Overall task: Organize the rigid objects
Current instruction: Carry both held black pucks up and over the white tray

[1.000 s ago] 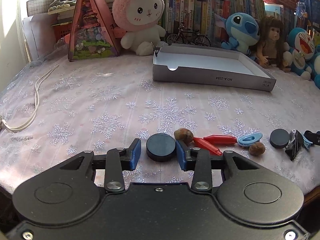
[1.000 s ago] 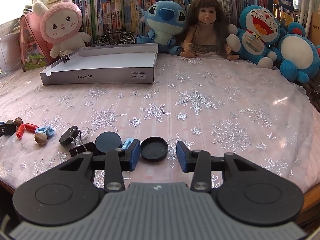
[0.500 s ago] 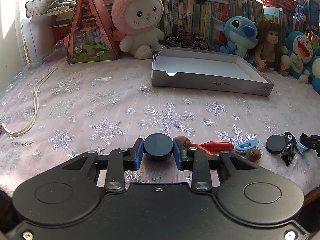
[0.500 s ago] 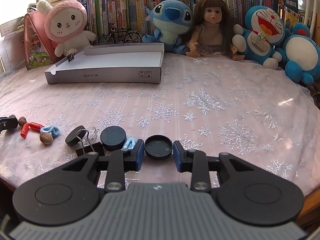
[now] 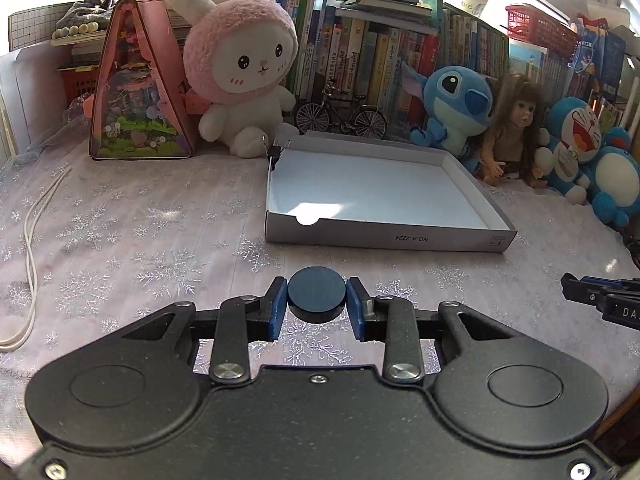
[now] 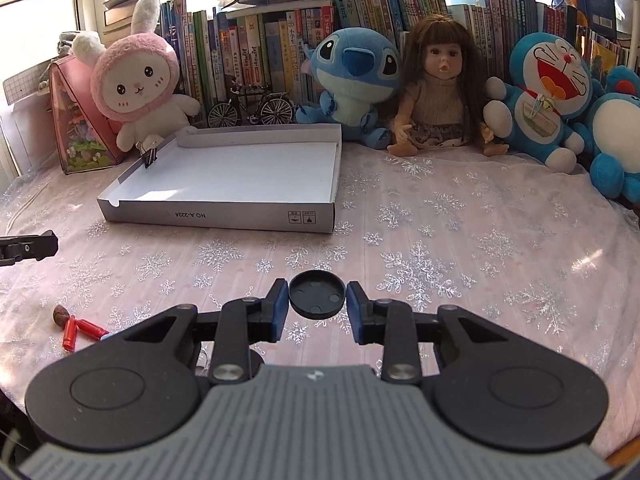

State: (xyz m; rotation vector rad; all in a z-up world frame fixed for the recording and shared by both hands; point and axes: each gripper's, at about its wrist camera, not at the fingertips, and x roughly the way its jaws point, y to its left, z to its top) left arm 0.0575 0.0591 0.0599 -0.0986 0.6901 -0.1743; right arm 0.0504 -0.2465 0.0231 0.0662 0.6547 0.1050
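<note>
My left gripper [image 5: 317, 300] is shut on a solid black disc [image 5: 317, 293] and holds it above the tablecloth, short of the shallow grey cardboard tray [image 5: 392, 236]. My right gripper [image 6: 317, 300] is shut on a hollow black round lid [image 6: 317, 294], open side up, also lifted in front of the tray [image 6: 224, 216]. The tray is empty inside, with a binder clip [image 5: 274, 152] on its far left corner. A red clip-like piece [image 6: 78, 330] and a brown nut [image 6: 60, 314] lie on the cloth at the right view's lower left.
Plush toys, a doll [image 6: 434, 92], a model bicycle [image 5: 340, 114] and books line the back. A pink triangular case [image 5: 136, 92] stands back left. A white cord [image 5: 30, 256] lies at the left. The other gripper's tip shows at each view's edge [image 5: 600, 298].
Both grippers closed on their black discs, lifted them off the cloth and moved forward toward the tray. The other small objects dropped out of the left view.
</note>
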